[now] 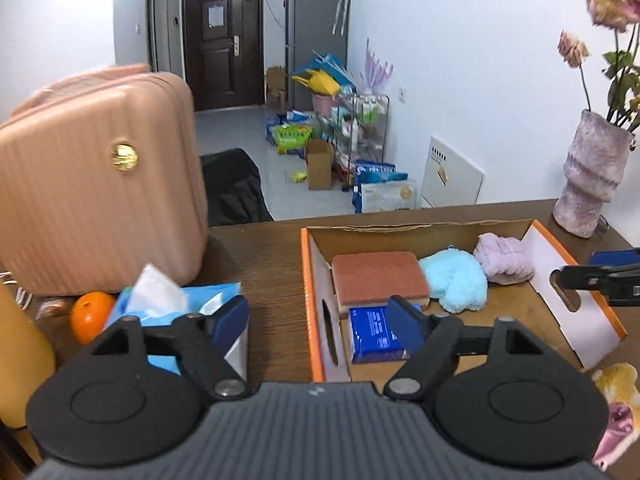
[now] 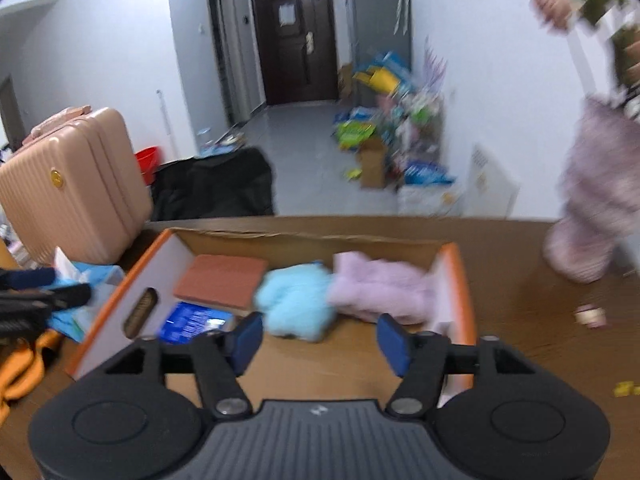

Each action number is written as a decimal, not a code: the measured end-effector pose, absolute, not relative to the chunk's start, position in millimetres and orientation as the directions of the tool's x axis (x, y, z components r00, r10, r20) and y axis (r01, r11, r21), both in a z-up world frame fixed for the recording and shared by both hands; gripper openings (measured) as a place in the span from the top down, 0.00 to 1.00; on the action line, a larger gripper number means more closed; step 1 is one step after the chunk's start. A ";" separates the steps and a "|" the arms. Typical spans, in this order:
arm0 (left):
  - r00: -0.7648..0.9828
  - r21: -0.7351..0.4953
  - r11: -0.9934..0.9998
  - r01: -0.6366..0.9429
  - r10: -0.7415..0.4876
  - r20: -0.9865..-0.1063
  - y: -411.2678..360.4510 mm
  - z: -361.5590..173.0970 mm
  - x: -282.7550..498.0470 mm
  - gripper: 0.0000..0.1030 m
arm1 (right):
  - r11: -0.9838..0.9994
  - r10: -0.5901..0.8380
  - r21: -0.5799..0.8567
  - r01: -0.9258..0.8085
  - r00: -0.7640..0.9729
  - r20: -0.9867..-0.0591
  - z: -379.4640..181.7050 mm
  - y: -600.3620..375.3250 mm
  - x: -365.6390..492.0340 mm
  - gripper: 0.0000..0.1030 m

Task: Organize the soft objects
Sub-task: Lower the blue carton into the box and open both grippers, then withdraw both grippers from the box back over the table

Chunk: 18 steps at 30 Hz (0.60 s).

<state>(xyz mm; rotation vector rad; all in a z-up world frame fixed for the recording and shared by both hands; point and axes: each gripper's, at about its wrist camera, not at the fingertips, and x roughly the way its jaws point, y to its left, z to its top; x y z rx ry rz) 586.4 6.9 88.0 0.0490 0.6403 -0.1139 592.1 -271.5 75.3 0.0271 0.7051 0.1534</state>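
Our left gripper (image 1: 320, 320) and right gripper (image 2: 320, 340) both stand wide with nothing between their pads, above the near end of the orange-rimmed box (image 1: 316, 320) on our brown wooden table (image 1: 264, 256). Inside lie a red sponge (image 1: 378, 276), blue pack (image 1: 370, 334), blue plush (image 1: 456, 284) and lilac plush (image 1: 504, 258). Left stands a pink suitcase (image 1: 96, 188); right, a vase (image 1: 592, 180). Beyond, grey floor runs to a dark door (image 1: 222, 40).

fluffy cloths (image 1: 456, 285) lie in a matt cardboard box (image 1: 576, 312) on a wood-grain table (image 1: 264, 256) beside a ribbed glossy suitcase (image 1: 92, 192).
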 end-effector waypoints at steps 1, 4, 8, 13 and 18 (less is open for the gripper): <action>0.802 0.014 0.993 0.114 -0.084 -0.591 7.5 90.0 579.8 0.20 | 0.991 0.124 0.049 -0.121 0.767 -0.630 79.4 -275.9 584.3 0.30; 0.812 0.033 0.994 0.101 -0.063 -0.580 6.1 95.6 560.3 0.19 | 0.993 0.093 -0.006 -0.119 0.803 -0.589 90.7 -284.6 554.8 0.25; 0.836 0.049 0.993 0.104 -0.061 -0.546 0.3 100.9 526.6 0.15 | 0.992 0.098 -0.013 -0.125 0.832 -0.545 104.0 -294.2 517.7 0.23; 0.878 0.039 0.995 0.092 -0.063 -0.474 -1.5 109.7 458.1 0.06 | 0.992 0.128 0.046 -0.122 0.857 -0.498 110.9 -306.0 460.1 0.22; 0.906 0.070 0.995 0.078 -0.042 -0.421 -4.9 97.1 368.8 0.05 | 0.983 0.182 0.093 -0.157 0.884 -0.430 98.6 -311.6 380.8 0.17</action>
